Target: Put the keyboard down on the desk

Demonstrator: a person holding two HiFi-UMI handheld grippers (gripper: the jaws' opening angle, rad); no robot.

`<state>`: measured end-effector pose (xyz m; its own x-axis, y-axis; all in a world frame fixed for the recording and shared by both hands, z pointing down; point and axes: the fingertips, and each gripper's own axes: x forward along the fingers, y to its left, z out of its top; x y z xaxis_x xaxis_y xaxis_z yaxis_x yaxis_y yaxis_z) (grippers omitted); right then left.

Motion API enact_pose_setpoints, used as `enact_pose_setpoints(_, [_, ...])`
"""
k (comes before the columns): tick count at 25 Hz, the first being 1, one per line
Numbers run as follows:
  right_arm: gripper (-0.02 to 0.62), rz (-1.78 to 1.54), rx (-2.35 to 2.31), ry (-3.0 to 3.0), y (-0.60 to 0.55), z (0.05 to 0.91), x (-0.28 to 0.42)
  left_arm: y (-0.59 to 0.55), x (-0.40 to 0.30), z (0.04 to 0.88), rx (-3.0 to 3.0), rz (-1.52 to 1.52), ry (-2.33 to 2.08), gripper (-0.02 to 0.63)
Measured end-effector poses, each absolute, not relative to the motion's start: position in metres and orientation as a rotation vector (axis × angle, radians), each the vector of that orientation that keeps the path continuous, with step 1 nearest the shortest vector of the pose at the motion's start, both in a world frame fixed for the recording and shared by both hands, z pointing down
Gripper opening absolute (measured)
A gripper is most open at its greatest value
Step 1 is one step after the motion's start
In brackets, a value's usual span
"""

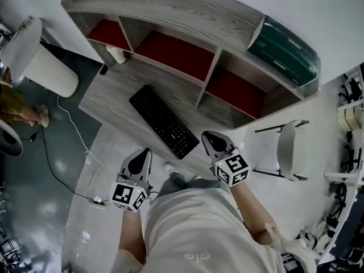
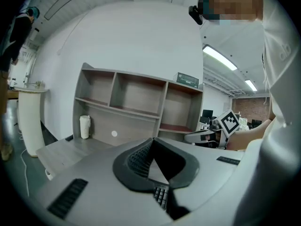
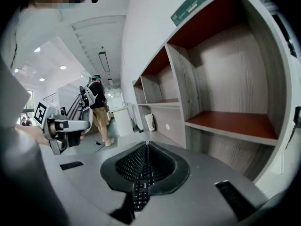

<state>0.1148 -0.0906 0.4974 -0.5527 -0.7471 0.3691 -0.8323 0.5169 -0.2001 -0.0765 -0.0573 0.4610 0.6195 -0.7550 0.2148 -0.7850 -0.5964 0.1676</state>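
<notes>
A black keyboard [image 1: 164, 121] lies flat and slantwise on the grey wood desk [image 1: 111, 98], in front of the shelf unit. Both grippers hang over the floor short of the desk's near edge, close to the person's body, and touch nothing. My left gripper [image 1: 148, 151] points at the keyboard's near end with its tips together. My right gripper [image 1: 205, 134] sits just right of that end, jaws pressed together and empty. In the left gripper view the left gripper [image 2: 151, 138] shows a bit of keyboard [image 2: 161, 196] below its tips. In the right gripper view the right gripper [image 3: 147, 145] frames a strip of keys [image 3: 140, 192].
A grey shelf unit [image 1: 176, 16] with red-floored compartments backs the desk, with a green box [image 1: 284, 50] on top. A white cup [image 1: 116, 54] stands at the desk's back left. A white chair [image 1: 290, 149] is at right, a white stand [image 1: 34, 56] and a floor cable [image 1: 62, 169] at left.
</notes>
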Motion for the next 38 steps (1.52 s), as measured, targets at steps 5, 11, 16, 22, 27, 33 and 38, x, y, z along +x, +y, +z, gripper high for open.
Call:
enact_pose_setpoints(5, [0.044,0.417,1.377,-2.565,-0.068,0.441,0.134,-0.056,-0.056,0.43,2.673,0.108,-1.244,0.015])
enact_pose_setpoints(11, [0.044,0.302,1.404,-2.588,-0.043,0.394,0.151,-0.051,-0.036,0.401,2.742,0.074,-1.208,0.014])
enact_pose_setpoints(16, [0.044,0.27,1.421,-2.598,-0.026,0.378,0.16,-0.043,-0.023,0.382,2.743,0.011,-1.151,0.014])
enact_pose_setpoints(22, [0.044,0.268,1.442,-2.595,-0.014,0.375,0.168,-0.034,-0.009,0.364,2.777,-0.06,-1.098,0.014])
enact_pose_setpoints(27, [0.044,0.258,1.447,-2.601,-0.011,0.372,0.166,-0.031,-0.009,0.354,2.774,-0.123,-1.085,0.014])
enact_pose_setpoints(33, [0.044,0.256,1.44,-2.598,-0.014,0.376,0.158,-0.03,-0.01,0.358,2.807,-0.063,-1.086,0.014])
enact_pose_setpoints(38, [0.043,0.268,1.438,-2.586,-0.018,0.38,0.154,-0.033,-0.014,0.364,2.802,-0.037,-1.104,0.014])
